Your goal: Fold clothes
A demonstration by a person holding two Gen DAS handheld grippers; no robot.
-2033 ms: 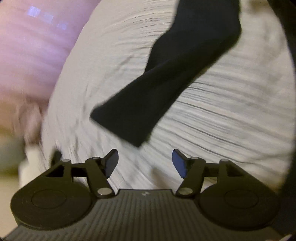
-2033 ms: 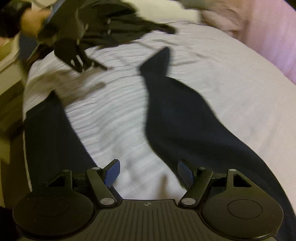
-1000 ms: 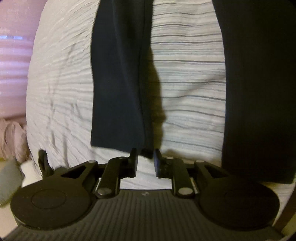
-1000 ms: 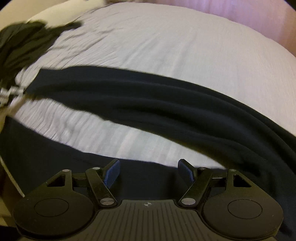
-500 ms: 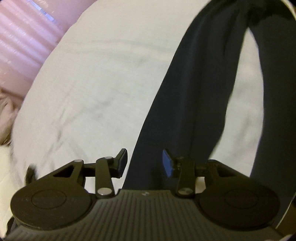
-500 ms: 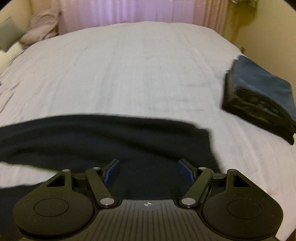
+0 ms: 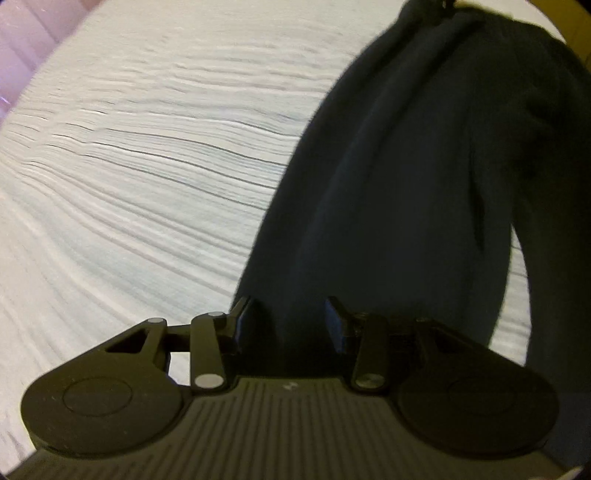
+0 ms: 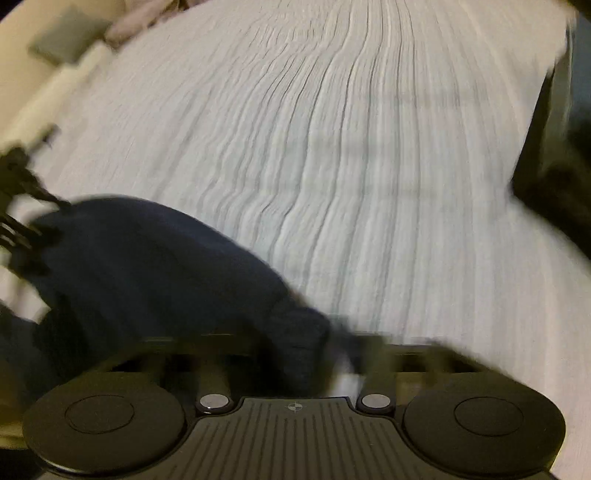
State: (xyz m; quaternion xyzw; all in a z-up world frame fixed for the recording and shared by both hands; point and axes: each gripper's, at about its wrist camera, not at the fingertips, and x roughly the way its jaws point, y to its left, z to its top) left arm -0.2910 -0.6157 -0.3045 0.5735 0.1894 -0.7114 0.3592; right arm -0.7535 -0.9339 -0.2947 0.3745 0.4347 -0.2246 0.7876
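left gripper (image 7: 290,319): we note its jaws apart, with dark navy cloth lying between them but not pinched. right gripper (image 8: 295,363): blurred; we cannot tell whether it is parted or clamped, though cloth bunches right at its tips. dark navy garment (image 7: 388,177): we find it draped over the white ribbed bedspread (image 7: 147,166), running away from the left gripper; in the right view it lies heaped to the left (image 8: 147,258). handling, as we judge it: soft, limp and light, prone to sag and slide; best taken at a hem or corner, both layers together. grey cushion (image 8: 64,35): far edge of the bed.
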